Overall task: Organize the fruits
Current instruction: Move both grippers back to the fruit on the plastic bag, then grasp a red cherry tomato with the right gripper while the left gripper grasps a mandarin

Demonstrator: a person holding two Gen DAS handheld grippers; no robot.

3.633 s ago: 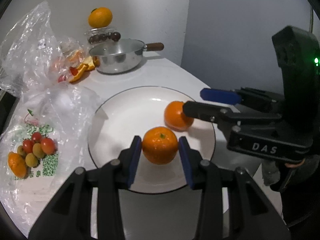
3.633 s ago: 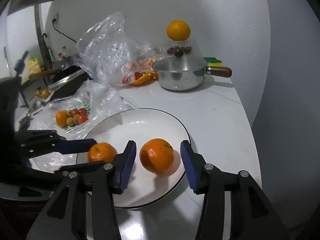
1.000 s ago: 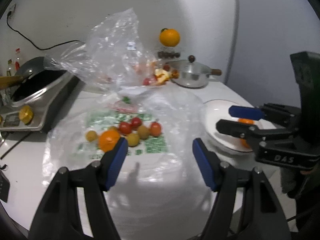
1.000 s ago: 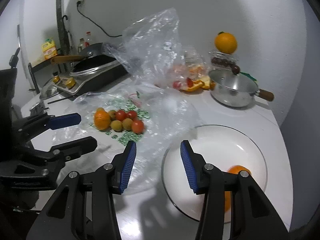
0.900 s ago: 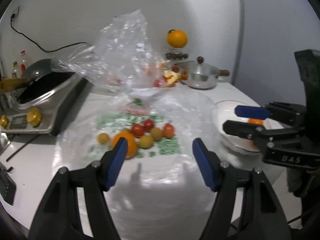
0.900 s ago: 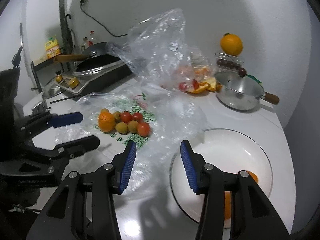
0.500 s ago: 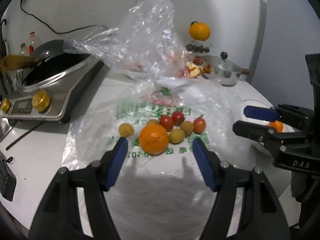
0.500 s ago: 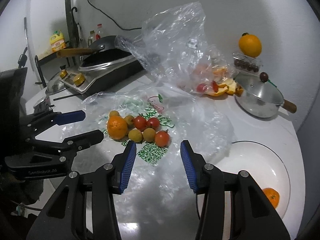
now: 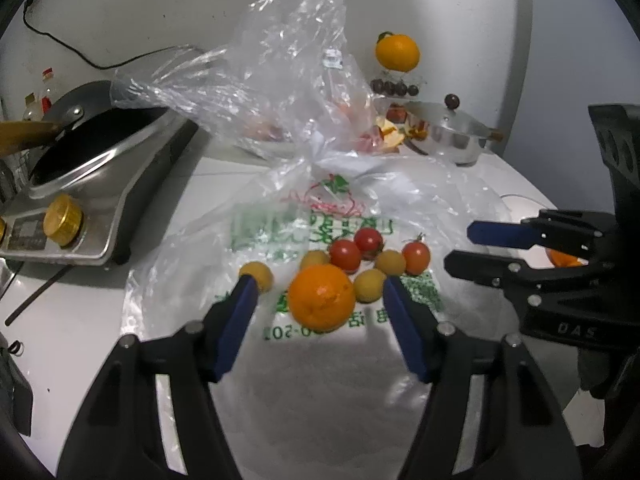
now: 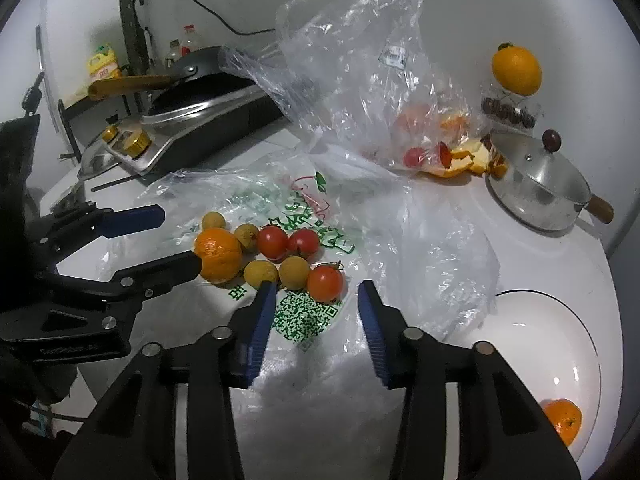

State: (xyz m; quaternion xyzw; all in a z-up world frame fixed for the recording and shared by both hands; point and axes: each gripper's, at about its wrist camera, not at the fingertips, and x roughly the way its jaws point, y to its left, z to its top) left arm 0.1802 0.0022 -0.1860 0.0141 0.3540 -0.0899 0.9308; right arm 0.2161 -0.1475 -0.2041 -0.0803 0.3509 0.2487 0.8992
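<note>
On flat bag (image 9: 320,360) | orange (image 9: 321,297): round, bright, dimpled

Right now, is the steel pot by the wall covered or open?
Covered. A metal lid with a dark round knob sits on the steel pot.

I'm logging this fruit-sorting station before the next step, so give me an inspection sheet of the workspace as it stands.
Surface: white counter, mostly covered by a flattened printed plastic bag.
Job's things: orange, three tomatoes and small yellow fruits on the bag; white plate holding an orange.
Clutter: crumpled clear bag, orange peel, lidded pot.
Grippers: left gripper open around the orange; right gripper open just short of a tomato; both have just been closing.
Cables: black cable on the wall.
Surroundings: cooker with pan.
</note>
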